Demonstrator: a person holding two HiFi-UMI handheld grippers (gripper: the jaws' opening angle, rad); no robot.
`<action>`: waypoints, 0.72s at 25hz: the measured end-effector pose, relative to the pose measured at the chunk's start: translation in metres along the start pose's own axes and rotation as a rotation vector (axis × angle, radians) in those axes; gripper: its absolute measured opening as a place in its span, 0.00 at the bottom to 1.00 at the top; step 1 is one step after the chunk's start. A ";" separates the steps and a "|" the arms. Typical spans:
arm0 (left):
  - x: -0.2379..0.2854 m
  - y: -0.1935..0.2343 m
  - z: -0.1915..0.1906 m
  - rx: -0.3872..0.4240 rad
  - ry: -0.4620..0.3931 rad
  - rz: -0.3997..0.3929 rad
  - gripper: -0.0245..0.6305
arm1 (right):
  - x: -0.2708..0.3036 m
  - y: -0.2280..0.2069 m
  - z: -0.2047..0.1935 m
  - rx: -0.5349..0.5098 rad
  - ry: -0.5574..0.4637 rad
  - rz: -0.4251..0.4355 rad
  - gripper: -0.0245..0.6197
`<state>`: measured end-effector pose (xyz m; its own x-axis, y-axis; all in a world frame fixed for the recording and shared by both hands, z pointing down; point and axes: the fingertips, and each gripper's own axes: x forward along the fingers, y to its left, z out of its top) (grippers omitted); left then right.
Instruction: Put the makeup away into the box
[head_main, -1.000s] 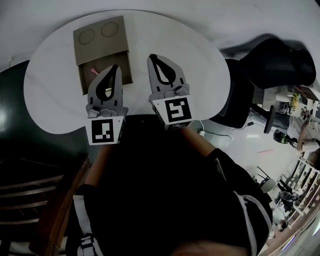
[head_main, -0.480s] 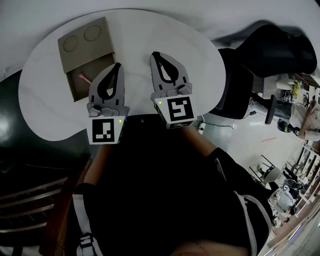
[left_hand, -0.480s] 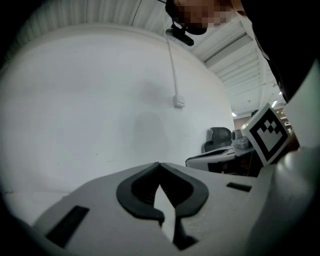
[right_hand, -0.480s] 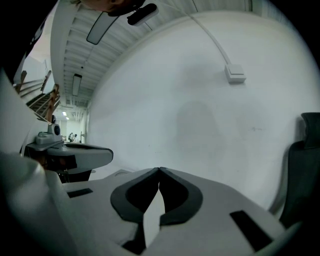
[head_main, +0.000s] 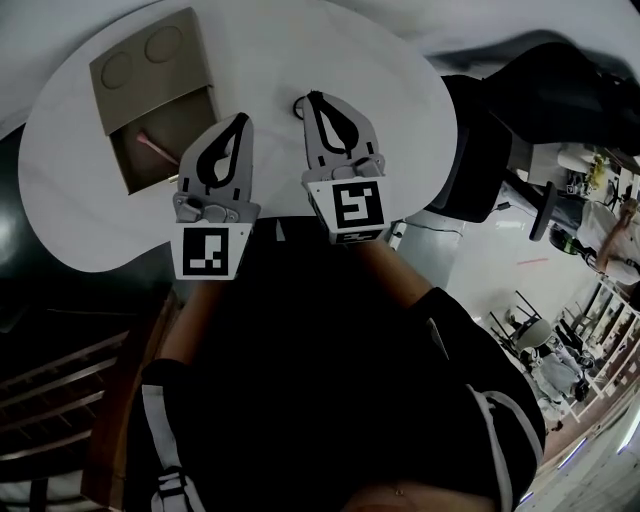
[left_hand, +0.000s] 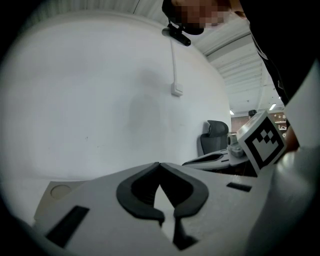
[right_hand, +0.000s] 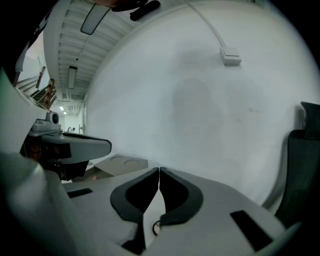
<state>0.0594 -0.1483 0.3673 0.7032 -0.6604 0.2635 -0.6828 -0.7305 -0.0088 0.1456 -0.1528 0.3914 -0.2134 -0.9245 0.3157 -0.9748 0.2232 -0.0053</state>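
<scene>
Left gripper (head_main: 242, 119): the jaws are seen closed tip to tip, with nothing held; it is placed right of the box.
Right gripper (head_main: 311, 97): the jaws are closed and empty too, with the tips near a small dark ring (head_main: 299, 104) on the table (head_main: 400, 110).
Box (head_main: 150, 70): it is set at the table's far left, with its near compartment open.
Makeup (head_main: 152, 147): a pink stick is seen lying in that compartment.
Head view only: the compartment's inside is shown.
Left gripper view: only the box's lid is caught.

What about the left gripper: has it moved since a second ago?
Yes. The left gripper reached over the open end of the cardboard box then; now its tips lie right of it, over the table.
</scene>
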 end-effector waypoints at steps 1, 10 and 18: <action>0.002 -0.001 -0.003 -0.005 0.005 -0.002 0.05 | 0.002 0.000 -0.005 0.007 0.011 0.005 0.08; 0.020 0.006 -0.039 -0.040 0.085 -0.008 0.05 | 0.019 -0.006 -0.056 0.014 0.113 0.020 0.11; 0.032 0.004 -0.062 -0.068 0.120 -0.031 0.05 | 0.033 -0.006 -0.107 0.038 0.238 0.044 0.25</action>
<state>0.0665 -0.1616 0.4354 0.6983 -0.6089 0.3763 -0.6757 -0.7342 0.0657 0.1514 -0.1517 0.5038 -0.2385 -0.8142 0.5293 -0.9676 0.2456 -0.0582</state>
